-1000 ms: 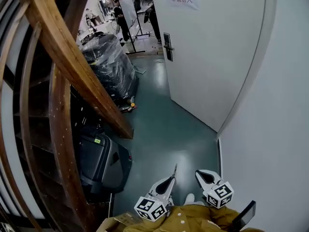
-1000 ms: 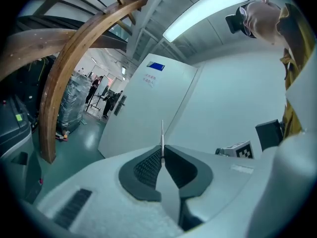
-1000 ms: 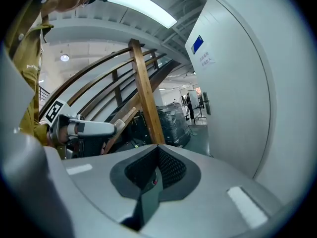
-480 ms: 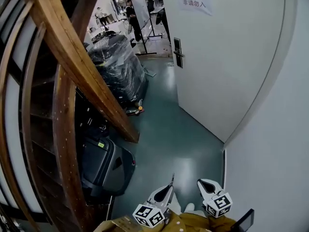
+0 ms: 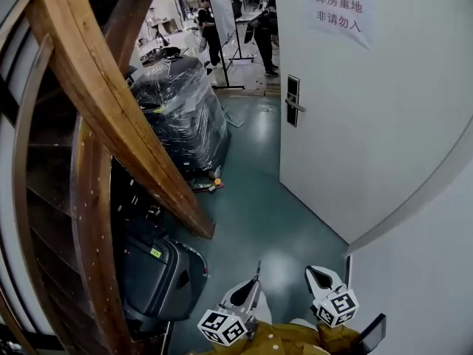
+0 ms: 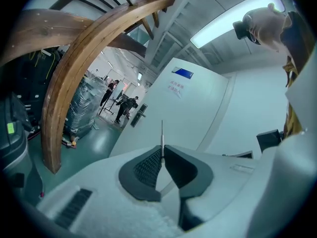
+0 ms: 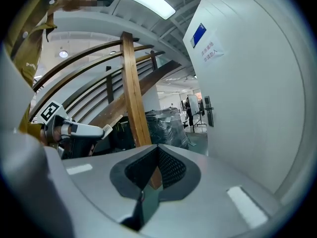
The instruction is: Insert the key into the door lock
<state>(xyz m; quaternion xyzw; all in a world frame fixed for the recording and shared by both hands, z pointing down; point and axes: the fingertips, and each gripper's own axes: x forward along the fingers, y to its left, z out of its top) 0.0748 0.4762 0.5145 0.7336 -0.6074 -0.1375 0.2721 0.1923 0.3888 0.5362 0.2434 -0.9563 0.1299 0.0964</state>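
Gripping Key, Well Short of Lock

Left gripper point(image 6: 162, 148) jaws clenched on the key point(image 6: 162, 134), blade projecting forward. Right gripper point(image 7: 157, 148) jaws together, empty. White door point(image 5: 362, 146) ahead; its lock point(image 5: 293, 100) well apart from the key. Green floor point(image 5: 259, 205) below.

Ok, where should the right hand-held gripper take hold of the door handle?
Probably the silver lever on the dark lock plate, approached square to the door face, jaws above and below: the bar juts out roughly level.
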